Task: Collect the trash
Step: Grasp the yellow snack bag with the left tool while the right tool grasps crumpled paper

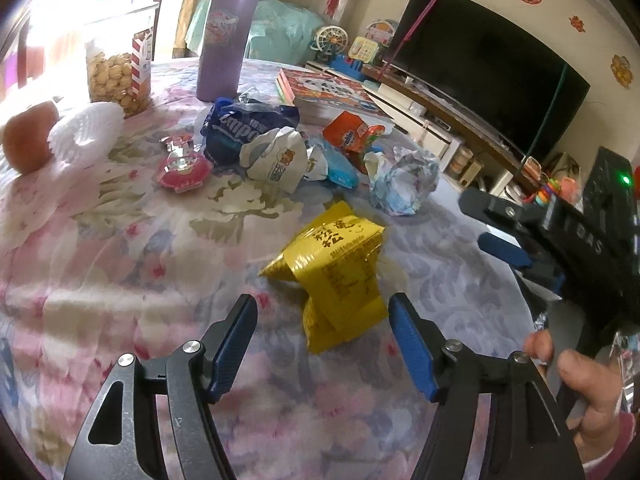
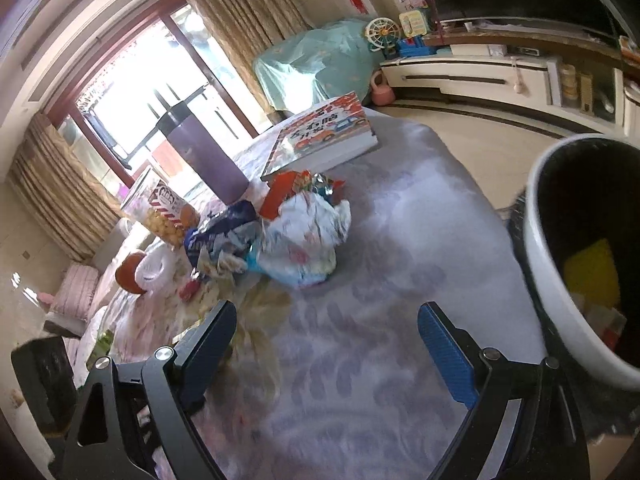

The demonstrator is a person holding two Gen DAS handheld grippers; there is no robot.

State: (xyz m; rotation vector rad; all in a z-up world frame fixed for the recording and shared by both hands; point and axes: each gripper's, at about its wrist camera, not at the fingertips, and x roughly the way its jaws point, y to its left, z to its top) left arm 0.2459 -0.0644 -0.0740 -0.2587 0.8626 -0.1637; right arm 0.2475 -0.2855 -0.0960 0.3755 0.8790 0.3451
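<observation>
Hovering over the flowered tablecloth (image 1: 132, 248), left gripper (image 1: 322, 312) spread wide, blue pads either side of the yellow wrapper (image 1: 334, 272) and clear of it, wrapper flat on the cloth, its near end between the fingertips. Further back, a jumble of trash: blue packet (image 1: 240, 126), white crumpled wrapper (image 1: 280, 156), orange packet (image 1: 352, 134), balled paper (image 1: 404, 184), edges overlapping, hard to separate. Purple flask (image 1: 228, 36) standing behind, top cut off. Right gripper (image 2: 326, 324) also spread, nothing between the pads, only cloth beneath. Bin (image 2: 548, 280) at the right edge, half out of frame, dark inside, something yellow within, the rest unreadable. Same heap blurred in the right wrist view, book (image 2: 320, 136) beyond it. Fingers of a hand (image 1: 592, 392) creeping in at lower right, mostly cut off.
</observation>
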